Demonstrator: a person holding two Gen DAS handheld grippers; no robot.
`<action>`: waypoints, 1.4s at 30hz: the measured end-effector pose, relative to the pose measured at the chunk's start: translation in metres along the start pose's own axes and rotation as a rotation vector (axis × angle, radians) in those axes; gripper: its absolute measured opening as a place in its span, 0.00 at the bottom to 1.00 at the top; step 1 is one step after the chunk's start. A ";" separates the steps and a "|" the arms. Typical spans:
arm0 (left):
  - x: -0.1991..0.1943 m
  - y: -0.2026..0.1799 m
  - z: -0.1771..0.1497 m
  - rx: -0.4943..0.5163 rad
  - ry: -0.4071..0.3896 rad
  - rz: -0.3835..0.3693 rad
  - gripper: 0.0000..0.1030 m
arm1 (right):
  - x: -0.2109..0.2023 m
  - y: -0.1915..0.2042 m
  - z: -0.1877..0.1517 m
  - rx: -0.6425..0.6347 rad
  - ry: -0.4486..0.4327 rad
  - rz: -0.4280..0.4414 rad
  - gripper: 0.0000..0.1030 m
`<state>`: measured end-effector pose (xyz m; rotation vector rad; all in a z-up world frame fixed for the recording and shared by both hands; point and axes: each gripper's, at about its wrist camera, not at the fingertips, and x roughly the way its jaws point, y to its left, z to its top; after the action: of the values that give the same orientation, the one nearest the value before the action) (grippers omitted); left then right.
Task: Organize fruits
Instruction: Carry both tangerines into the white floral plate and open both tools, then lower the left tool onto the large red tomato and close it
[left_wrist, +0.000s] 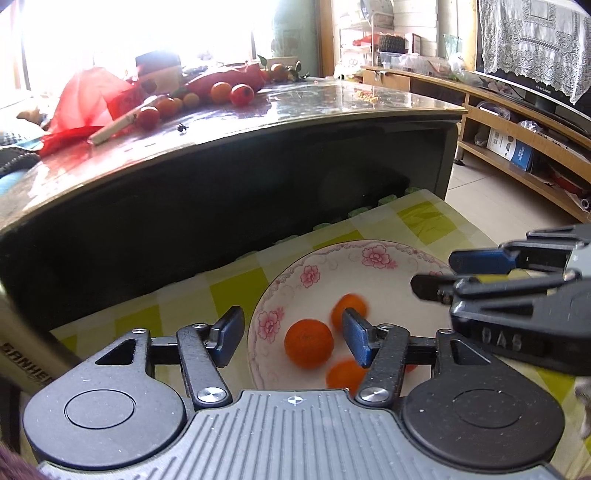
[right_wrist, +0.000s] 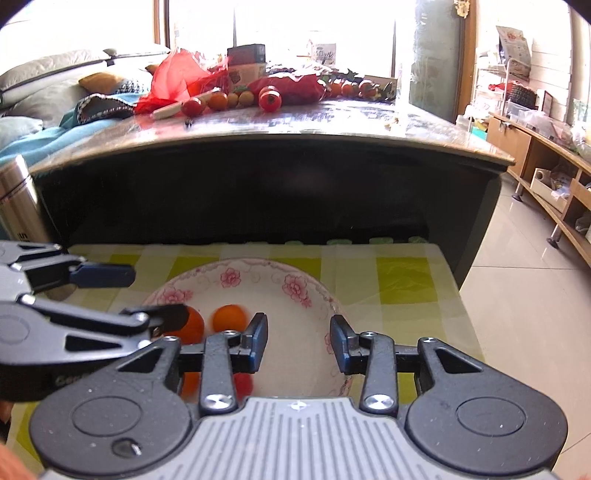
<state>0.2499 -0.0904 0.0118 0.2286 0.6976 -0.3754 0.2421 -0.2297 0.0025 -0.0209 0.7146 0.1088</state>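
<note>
Both grippers hang over the bowl (left_wrist: 295, 273), jaws spread and holding nothing. Between my left gripper's (left_wrist: 291, 338) fingers I see one orange (left_wrist: 308, 343) lying in the bowl, below the tips; two more sit beside it, blurred. My right gripper (right_wrist: 298, 341) frames bare bowl floor, oranges off to its left. Beyond the checked cloth (right_wrist: 399, 280), more fruit (right_wrist: 236, 99) lies on the dark table (right_wrist: 295, 122), well apart.
</note>
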 end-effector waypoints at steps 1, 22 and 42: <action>-0.004 0.000 -0.001 -0.003 -0.001 -0.001 0.64 | -0.004 0.000 0.000 0.002 -0.004 -0.002 0.41; -0.097 -0.008 -0.079 -0.004 0.056 -0.069 0.69 | -0.102 0.041 -0.064 -0.088 0.098 0.052 0.42; -0.058 -0.040 -0.117 0.028 0.136 -0.117 0.65 | -0.102 0.029 -0.095 -0.022 0.197 0.055 0.46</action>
<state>0.1246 -0.0732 -0.0404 0.2425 0.8422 -0.4847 0.1010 -0.2155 -0.0019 -0.0328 0.9112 0.1691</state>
